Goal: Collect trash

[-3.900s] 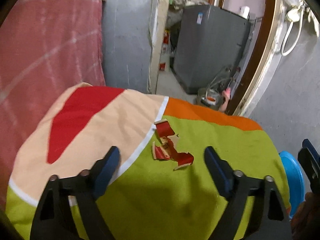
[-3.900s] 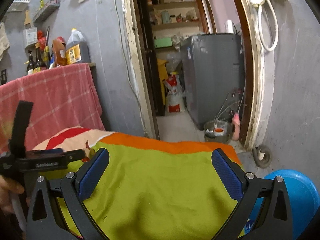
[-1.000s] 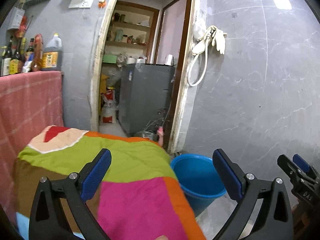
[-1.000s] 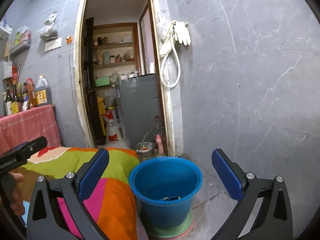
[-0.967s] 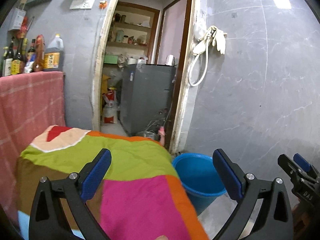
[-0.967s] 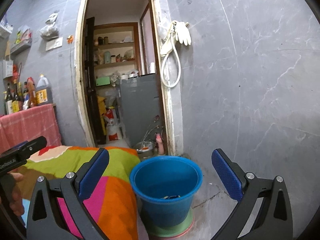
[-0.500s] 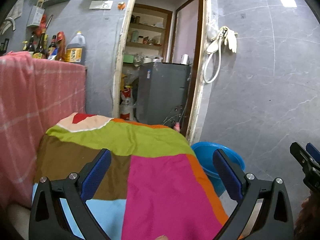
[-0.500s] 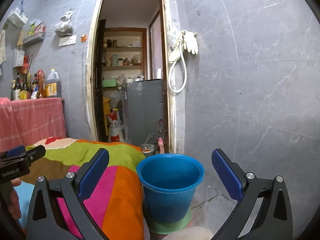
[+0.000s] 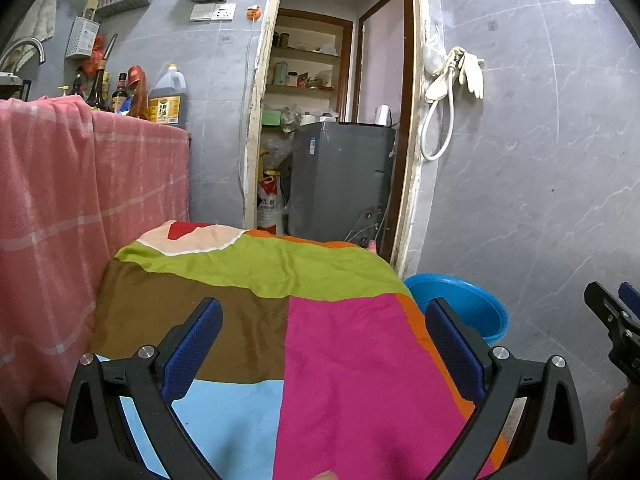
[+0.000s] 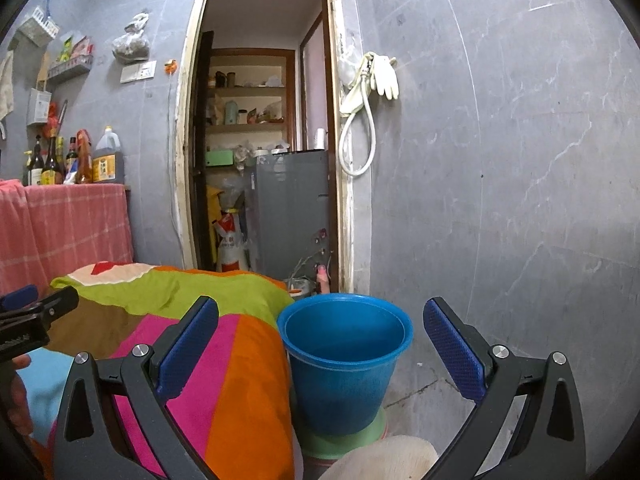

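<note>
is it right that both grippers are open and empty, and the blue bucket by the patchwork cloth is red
Not quite: the bucket is blue, as the right wrist view shows. The rest holds: left gripper and right gripper are open and empty, and it sits beside the patchwork cloth.

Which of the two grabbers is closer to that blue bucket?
Right. The right gripper looks straight at the blue bucket between its open fingers; the left gripper is over the patchwork cloth, bucket off to its right.

Left gripper [image 9: 324,340] spread wide, empty; right gripper [image 10: 320,340] likewise.
</note>
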A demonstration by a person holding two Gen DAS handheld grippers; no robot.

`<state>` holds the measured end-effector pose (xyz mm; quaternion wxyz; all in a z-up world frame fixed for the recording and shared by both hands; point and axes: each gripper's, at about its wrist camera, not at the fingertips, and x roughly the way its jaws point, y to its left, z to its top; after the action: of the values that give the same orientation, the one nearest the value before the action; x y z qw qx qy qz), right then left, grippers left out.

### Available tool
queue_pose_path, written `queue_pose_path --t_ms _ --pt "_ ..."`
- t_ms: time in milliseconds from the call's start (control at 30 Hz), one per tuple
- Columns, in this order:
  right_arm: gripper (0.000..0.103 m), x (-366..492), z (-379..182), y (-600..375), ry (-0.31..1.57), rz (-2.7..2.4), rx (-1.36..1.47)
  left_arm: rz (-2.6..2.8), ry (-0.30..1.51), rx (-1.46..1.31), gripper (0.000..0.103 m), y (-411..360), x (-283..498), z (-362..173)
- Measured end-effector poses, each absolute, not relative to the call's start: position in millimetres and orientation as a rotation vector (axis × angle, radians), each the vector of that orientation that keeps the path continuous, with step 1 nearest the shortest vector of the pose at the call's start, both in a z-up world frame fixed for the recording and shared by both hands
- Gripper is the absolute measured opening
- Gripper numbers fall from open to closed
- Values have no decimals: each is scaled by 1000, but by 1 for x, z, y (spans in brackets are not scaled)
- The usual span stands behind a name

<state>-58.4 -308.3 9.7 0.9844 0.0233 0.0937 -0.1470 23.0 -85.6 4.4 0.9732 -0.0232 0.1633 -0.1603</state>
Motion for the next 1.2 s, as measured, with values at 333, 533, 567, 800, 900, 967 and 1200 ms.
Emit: queue_pose_path --t_ms 333,533,567,800,900,967,1200 --pt "103 -58 8 -310 193 -298 51 -316 319 -41 99 -84 24 3" --pt "103 -57 8 -312 195 -296 51 -315 318 -40 99 -82 24 3" --pt "103 -57 8 -312 196 -295 51 -314 317 -39 99 -82 24 3" --pt "103 -57 6 -313 198 -296 54 -311 317 -41 99 -82 24 3" --pt "103 -57 7 -313 197 -296 52 -307 316 -42 99 -81 24 4" --pt "103 -57 6 -313 198 -296 53 -306 317 -41 99 -82 24 4" --pt "103 -57 7 -313 198 -296 53 -306 313 -42 99 -80 24 4"
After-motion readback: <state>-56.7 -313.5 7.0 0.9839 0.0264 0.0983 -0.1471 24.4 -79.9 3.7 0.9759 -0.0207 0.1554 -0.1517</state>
